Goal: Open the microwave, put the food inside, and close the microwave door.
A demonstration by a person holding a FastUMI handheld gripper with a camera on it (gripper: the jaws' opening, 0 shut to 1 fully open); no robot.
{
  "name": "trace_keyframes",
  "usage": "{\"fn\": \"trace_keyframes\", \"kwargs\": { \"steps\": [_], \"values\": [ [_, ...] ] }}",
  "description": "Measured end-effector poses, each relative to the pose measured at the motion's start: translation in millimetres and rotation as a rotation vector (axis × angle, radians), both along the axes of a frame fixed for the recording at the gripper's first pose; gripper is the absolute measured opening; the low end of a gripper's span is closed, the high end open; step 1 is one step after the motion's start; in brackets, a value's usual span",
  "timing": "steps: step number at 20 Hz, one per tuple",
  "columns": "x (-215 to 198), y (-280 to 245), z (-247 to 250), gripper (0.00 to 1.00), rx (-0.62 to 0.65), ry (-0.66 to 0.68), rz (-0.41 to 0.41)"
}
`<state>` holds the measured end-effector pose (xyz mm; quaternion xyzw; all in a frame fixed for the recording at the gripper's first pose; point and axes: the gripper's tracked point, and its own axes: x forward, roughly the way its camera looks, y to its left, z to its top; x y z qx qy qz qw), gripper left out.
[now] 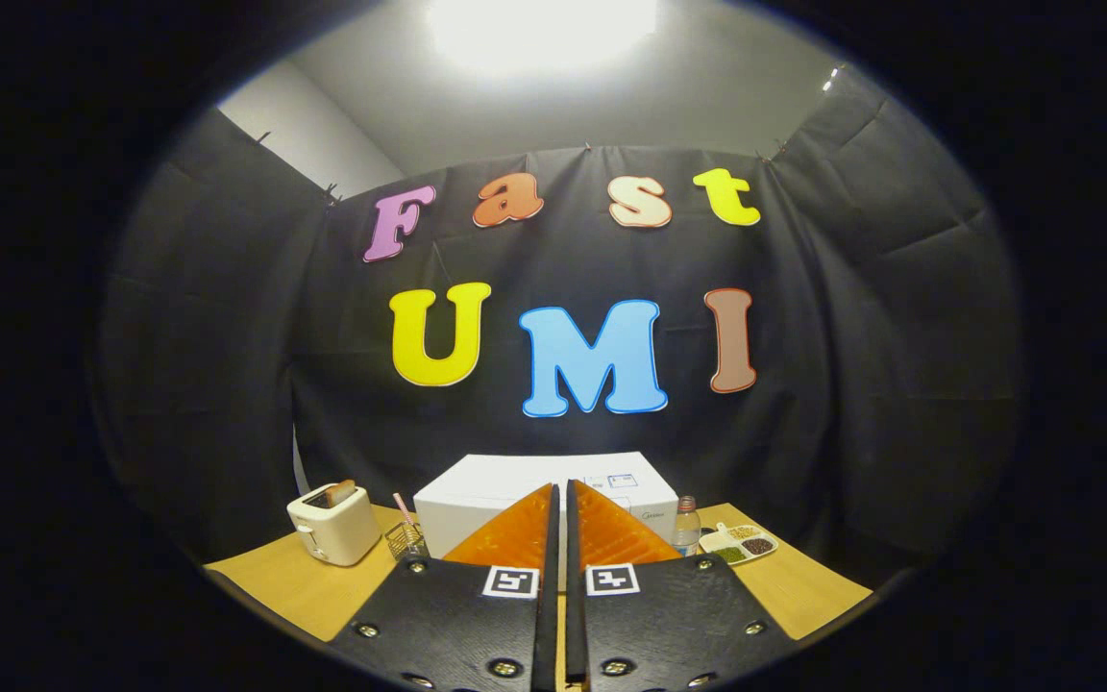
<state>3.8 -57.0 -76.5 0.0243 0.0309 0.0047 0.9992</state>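
A white microwave (477,485) stands at the back of the wooden table (308,586), straight beyond my fingers; I see its top and the upper front, and its door looks closed. My gripper (560,495) is shut, its two orange fingers (515,533) pressed together with nothing between them, held above the table in front of the microwave. The fingers hide most of the microwave's front. A small white divided dish of food (739,543) lies to the right of the microwave.
A cream toaster (332,524) with a slice in it stands left of the microwave. A small wire basket with a striped straw (406,536) sits between them. A clear water bottle (687,527) stands just right of the microwave.
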Motion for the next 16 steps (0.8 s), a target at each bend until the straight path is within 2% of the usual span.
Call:
{"fn": "trace_keyframes", "kwargs": {
  "steps": [2,5,8,10,16],
  "values": [
    [-6.4,6.1,7.6,0.09,-0.008,-0.001,0.013],
    [-13.5,11.0,8.8,0.98,0.050,0.042,0.008],
    [-8.6,30.5,11.0,0.98,0.177,0.065,0.074],
    [-5.3,29.4,6.9,0.98,0.206,0.090,0.077],
    [3.4,19.8,8.1,0.98,0.098,0.056,0.031]
  ]
}}
